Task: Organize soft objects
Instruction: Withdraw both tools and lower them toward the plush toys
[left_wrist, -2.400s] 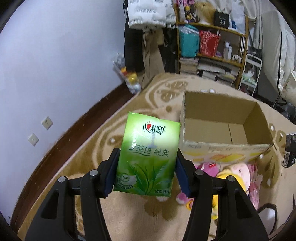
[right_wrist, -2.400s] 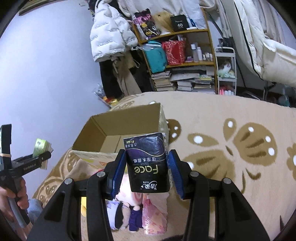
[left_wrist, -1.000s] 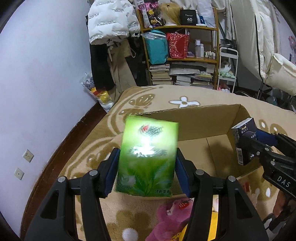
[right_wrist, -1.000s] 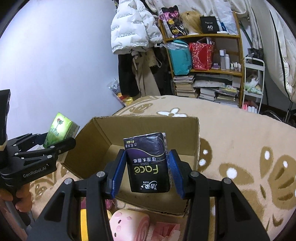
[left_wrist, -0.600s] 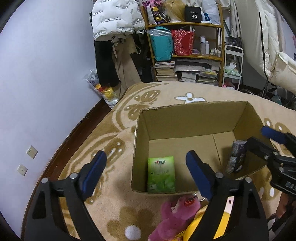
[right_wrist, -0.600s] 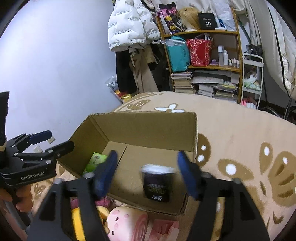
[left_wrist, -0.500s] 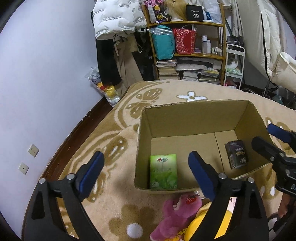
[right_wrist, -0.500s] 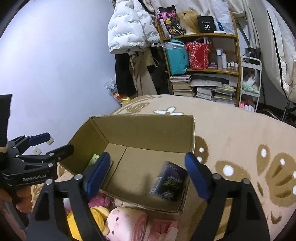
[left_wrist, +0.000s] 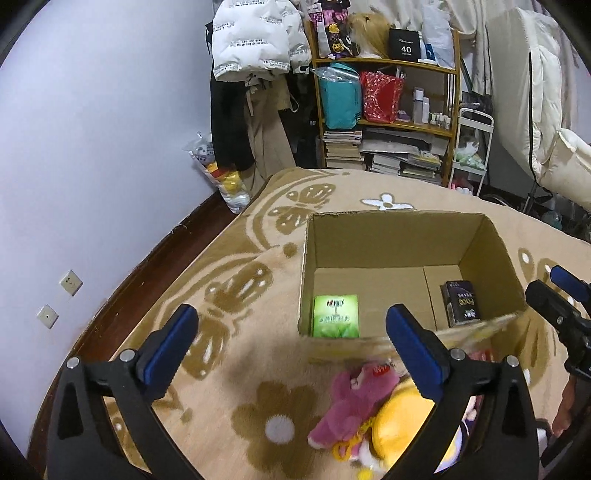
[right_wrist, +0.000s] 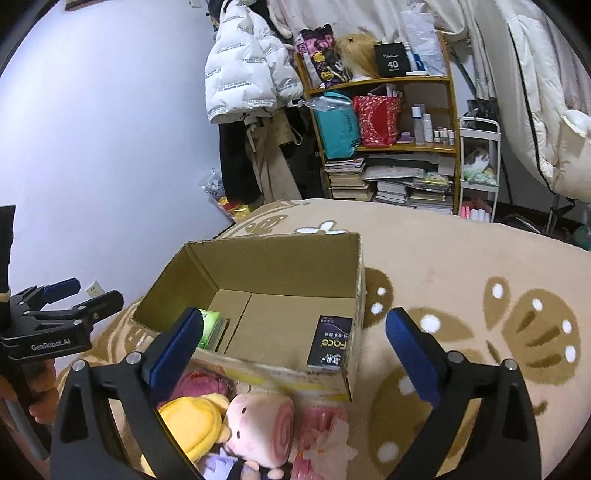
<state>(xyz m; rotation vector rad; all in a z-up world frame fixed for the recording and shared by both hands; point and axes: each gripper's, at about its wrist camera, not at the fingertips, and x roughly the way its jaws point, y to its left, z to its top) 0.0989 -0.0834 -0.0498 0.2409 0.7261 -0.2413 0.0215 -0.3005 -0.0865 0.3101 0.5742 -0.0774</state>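
An open cardboard box (left_wrist: 399, 229) (right_wrist: 273, 254) sits on the beige rug. Inside lie a green tissue pack (left_wrist: 336, 315) (right_wrist: 211, 330) at the left and a dark purple tissue pack (left_wrist: 461, 303) (right_wrist: 330, 345) at the right. My left gripper (left_wrist: 291, 334) is open and empty, above the box's near left corner. My right gripper (right_wrist: 293, 341) is open and empty, above the box's near wall. In front of the box lie a pink plush (left_wrist: 354, 398), a yellow plush (right_wrist: 194, 421) and a pink-roll pig plush (right_wrist: 260, 424).
A lilac wall (left_wrist: 92, 147) with sockets runs along the left. A cluttered shelf (left_wrist: 384, 122) with books and bags, hanging coats (right_wrist: 243, 81) and a small white cart (right_wrist: 478, 162) stand at the back. The other gripper shows at the edge of each view.
Both grippers have opened and dropped their tissue packs into the box. The green pack lies at the left, the dark pack at the right. Both grippers have pulled back slightly.
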